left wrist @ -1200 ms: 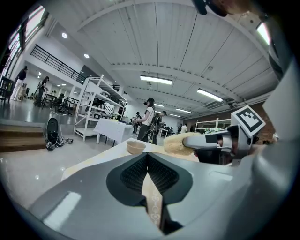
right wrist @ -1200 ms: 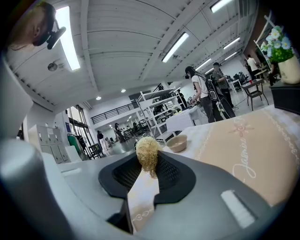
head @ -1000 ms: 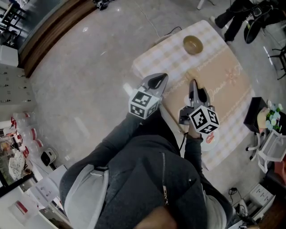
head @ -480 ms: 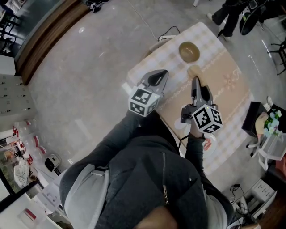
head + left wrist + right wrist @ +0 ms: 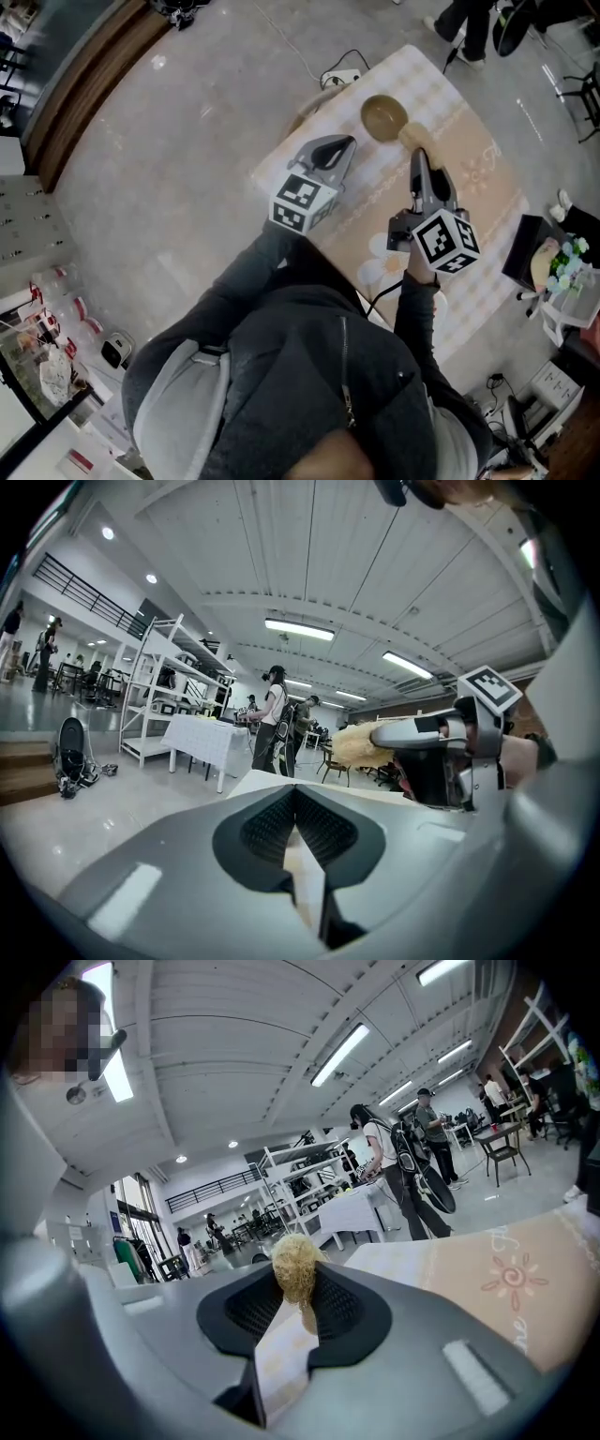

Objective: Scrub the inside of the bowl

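- Two grippers are held over the worktop [image 5: 469, 216], both pointing toward the bowl [image 5: 382, 116].
- Left gripper [image 5: 339, 148]: jaws fully together, nothing between them.
- Right gripper [image 5: 418, 157]: jaws clamped on a pale, fibrous scrubber [image 5: 411, 141], its tuft sticking out past the tips.
- Bowl: upright on the checked cloth at the worktop's far end, just beyond the scrubber; contact between them not discernible.

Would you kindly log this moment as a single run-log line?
left gripper: shut, empty | right gripper: shut on scrubber | bowl: on table
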